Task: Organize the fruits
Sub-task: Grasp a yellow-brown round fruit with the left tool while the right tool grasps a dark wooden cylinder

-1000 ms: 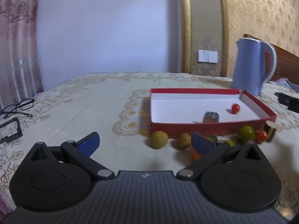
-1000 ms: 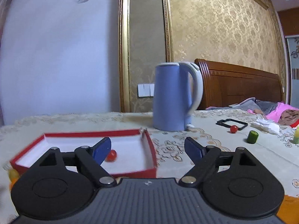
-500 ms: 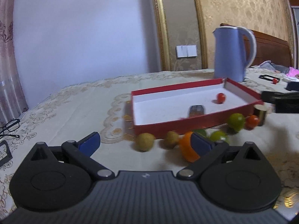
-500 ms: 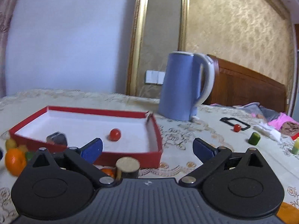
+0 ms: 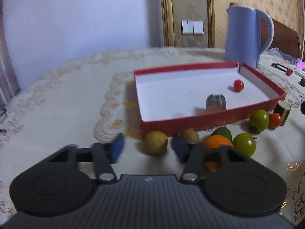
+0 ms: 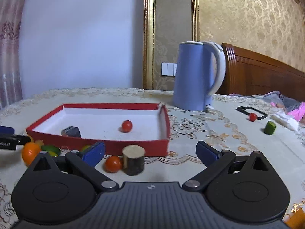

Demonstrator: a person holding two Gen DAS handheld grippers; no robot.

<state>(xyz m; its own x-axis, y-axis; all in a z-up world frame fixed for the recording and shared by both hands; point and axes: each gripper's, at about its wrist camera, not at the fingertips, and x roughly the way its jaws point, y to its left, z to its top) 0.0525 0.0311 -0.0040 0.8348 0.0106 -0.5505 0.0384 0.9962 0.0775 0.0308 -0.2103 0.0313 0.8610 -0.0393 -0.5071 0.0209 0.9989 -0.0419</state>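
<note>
In the left wrist view my left gripper [image 5: 148, 148] is closing around a round yellow-brown fruit [image 5: 156, 142] on the cloth in front of the red box [image 5: 209, 120]. The fruit sits between the blurred fingers, with a gap showing on each side. A smaller brown fruit [image 5: 191, 135], an orange [image 5: 217, 143], a lime [image 5: 222, 132] and two green tomatoes [image 5: 244, 146] lie to its right. My right gripper [image 6: 150, 153] stands open over a red tomato [image 6: 113, 163] and a short dark cylinder [image 6: 133, 160], touching neither. The box [image 6: 114, 145] holds a cherry tomato [image 6: 127, 126] and a grey piece [image 6: 71, 131].
A blue kettle [image 6: 196, 76] stands behind the box's far right corner. Further right on the cloth lie a black frame with a cherry tomato [image 6: 253, 116], a green cucumber piece [image 6: 270, 127] and a white tissue [image 6: 285, 121]. The bed headboard rises beyond.
My left gripper has moved in on the row of fruits and its jaws have narrowed around the yellow-brown fruit. The right gripper has swung left towards the box and opened wider.
</note>
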